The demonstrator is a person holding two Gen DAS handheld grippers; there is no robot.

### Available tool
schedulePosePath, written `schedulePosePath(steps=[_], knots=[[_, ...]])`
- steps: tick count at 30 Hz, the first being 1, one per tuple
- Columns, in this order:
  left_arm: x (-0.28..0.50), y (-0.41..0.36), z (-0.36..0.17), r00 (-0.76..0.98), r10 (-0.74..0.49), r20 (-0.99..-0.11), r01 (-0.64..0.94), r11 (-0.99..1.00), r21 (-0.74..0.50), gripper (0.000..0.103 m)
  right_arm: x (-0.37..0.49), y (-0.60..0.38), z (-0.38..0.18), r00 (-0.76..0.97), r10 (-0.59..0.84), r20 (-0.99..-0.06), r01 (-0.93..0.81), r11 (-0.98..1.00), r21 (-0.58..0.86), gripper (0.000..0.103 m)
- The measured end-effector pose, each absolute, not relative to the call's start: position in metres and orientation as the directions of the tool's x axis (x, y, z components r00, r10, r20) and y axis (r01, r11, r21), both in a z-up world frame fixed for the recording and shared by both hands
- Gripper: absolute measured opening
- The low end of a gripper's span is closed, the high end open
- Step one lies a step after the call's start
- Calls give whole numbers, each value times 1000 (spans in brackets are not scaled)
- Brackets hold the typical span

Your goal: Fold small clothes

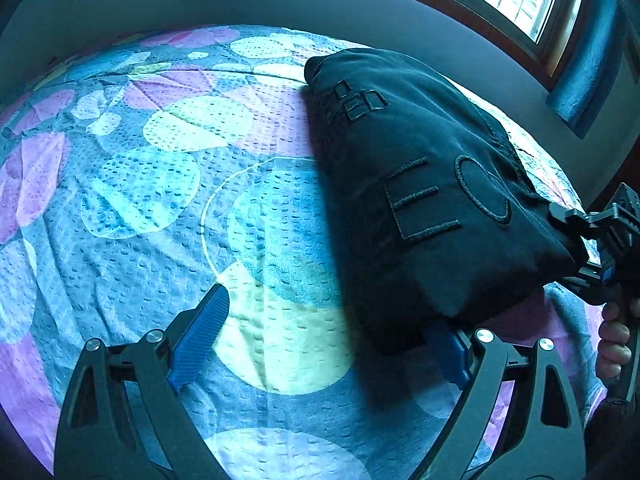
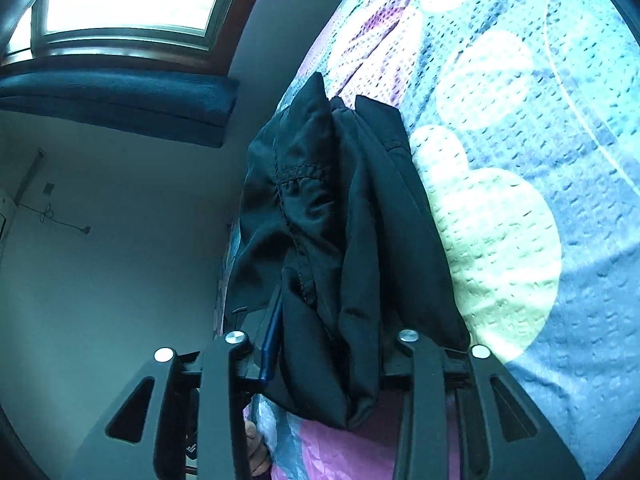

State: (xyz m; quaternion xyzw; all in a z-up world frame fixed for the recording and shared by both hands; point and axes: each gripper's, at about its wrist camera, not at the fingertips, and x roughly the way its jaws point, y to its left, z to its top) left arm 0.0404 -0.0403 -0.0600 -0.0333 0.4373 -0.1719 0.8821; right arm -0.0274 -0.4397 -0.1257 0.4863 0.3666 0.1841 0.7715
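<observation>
The dark garment (image 1: 420, 184) lies bundled and folded over on the bed (image 1: 160, 168), seemingly near done, with the left tongs (image 1: 332, 332) spread and the right tongs (image 2: 332, 344) loosely around its edge, their grip unclear.

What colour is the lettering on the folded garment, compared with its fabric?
Same dark tone as the black garment: raised tone-on-tone letters, clearest in the left wrist view.

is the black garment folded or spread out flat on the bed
Folded. The black garment lies as a compact bundle on the bedspread, and the right wrist view shows several stacked layers of it between the right gripper's fingers.
</observation>
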Motion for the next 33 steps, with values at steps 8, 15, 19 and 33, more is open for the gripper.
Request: schedulePosePath(steps=[8,15,19,33], knots=[[41,-41,-60,561,-323,-762,266,942,-203,93,-49,-420,-91,667,512,-541,40,701,712,21],[42,-42,-60,553,-334,-764,274,938,-212,93,-56,-426,-84,710,458,-536,13,752,659,15],[43,-45,-62,546,-331,-769,283,937,-203,93,-42,-432,-116,687,494,-533,48,700,712,15],[25,-39,-47,572,-367,-734,314,924,-217,93,-49,-449,-141,698,557,-450,34,602,798,13]])
